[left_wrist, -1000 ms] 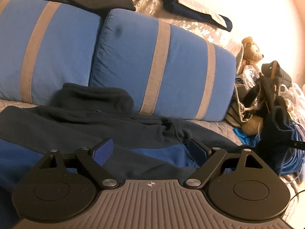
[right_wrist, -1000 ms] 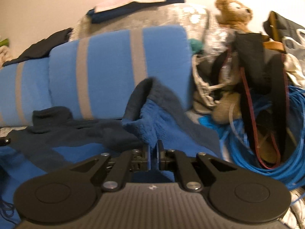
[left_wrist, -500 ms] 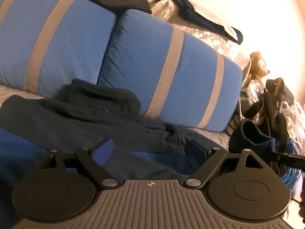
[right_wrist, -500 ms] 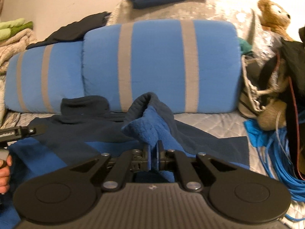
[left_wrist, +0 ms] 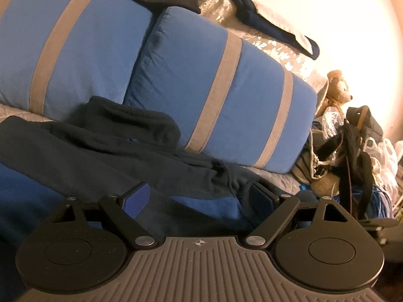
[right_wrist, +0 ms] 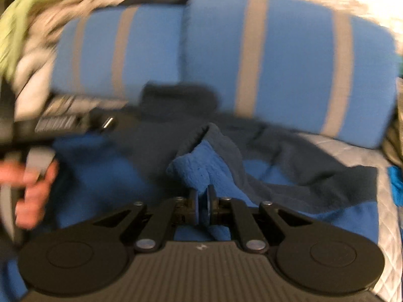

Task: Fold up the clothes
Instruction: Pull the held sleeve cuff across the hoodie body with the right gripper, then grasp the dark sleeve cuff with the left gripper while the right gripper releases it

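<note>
1. The right hand-held gripper [right_wrist: 202, 202] pinches a blue cuff of the fleece jacket [right_wrist: 289, 166], which lies on the bed [right_wrist: 388, 201].
2. The left hand-held gripper [left_wrist: 201, 198] is open above it.
3. The view is blurred; the thin cuff could probably slip out during the fold.

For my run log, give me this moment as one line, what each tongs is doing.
left tongs: open, over fleece top | right tongs: shut on blue-lined fleece fold, lifted | stage: mid-fold

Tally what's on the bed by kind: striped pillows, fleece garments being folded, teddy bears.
Striped pillows: 2
Fleece garment, blue and dark grey: 1
Teddy bear: 1
Total: 4
</note>
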{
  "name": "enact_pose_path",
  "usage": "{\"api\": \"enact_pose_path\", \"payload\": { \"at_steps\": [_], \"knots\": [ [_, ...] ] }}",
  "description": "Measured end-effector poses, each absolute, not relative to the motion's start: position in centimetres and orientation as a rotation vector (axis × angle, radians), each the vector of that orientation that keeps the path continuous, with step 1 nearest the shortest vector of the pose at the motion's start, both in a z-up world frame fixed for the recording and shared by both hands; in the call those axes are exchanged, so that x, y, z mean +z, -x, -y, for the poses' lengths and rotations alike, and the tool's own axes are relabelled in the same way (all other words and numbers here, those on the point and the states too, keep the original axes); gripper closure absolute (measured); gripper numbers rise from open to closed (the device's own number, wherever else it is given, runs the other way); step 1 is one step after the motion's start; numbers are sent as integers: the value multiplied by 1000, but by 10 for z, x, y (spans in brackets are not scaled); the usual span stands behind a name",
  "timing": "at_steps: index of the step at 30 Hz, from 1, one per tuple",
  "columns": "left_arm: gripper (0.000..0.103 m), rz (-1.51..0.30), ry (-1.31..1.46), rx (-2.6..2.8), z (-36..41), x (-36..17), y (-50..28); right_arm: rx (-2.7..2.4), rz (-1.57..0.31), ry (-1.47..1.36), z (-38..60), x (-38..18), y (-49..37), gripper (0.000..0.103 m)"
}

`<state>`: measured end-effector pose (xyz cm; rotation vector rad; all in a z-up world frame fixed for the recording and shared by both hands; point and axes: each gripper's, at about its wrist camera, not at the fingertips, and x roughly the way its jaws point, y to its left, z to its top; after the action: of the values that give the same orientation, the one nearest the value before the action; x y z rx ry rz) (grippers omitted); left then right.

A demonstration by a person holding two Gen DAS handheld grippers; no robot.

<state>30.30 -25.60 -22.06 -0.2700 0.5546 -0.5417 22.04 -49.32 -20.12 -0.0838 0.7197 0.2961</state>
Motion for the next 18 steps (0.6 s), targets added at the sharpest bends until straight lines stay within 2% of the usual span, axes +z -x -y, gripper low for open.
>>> {"api": "enact_pose_path", "payload": {
  "at_steps": [1, 3, 4, 10, 18],
  "knots": [
    [16, -545, 261, -542, 257, -220, -301, 313, -724, 130, 490, -202, -217, 62],
    [16, -520, 227, -533, 260, -218, -298, 357, -703, 227, 488, -201, -209, 30],
    [16, -508, 208, -527, 262, -217, -297, 379, -686, 277, 488, -199, -205, 26],
    [16, -449, 68, -495, 277, -213, -288, 478, -699, 543, 489, -199, -203, 25],
    [16, -412, -4, -483, 282, -212, -282, 628, -780, 714, 465, -212, -219, 32]
  ]
}}
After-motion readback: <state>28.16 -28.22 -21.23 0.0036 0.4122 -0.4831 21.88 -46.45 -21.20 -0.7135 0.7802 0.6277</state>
